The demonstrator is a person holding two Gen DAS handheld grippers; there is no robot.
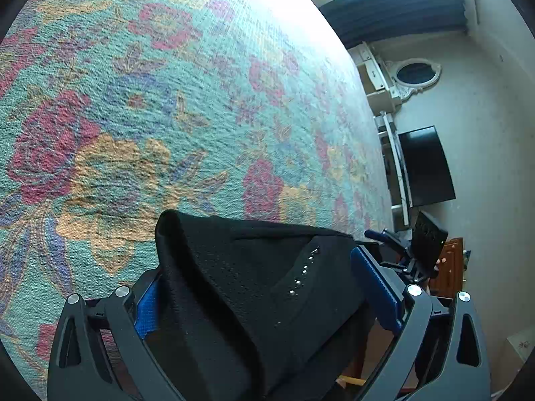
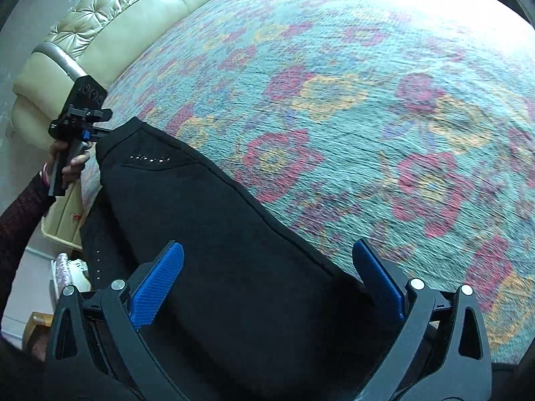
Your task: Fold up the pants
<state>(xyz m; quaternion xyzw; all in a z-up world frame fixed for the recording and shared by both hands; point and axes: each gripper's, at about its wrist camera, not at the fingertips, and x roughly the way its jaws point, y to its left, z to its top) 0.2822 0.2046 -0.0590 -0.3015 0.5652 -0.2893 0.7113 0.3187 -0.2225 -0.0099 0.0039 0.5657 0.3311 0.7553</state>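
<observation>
Black pants (image 2: 207, 220) lie along the near edge of a floral bedspread (image 2: 351, 107); the left gripper (image 1: 254, 287) pinches bunched fabric at one end; the right gripper (image 2: 267, 267) has its jaws spread wide astride the other, gripping nothing.

The pants (image 2: 207, 220) are plain black with a short row of silver studs, the bedspread (image 2: 351, 107) is teal with pink, orange and purple flowers, each claw (image 2: 267, 280) has blue pads on dark grey arms, and the headboard (image 2: 133, 16) is cream.
</observation>
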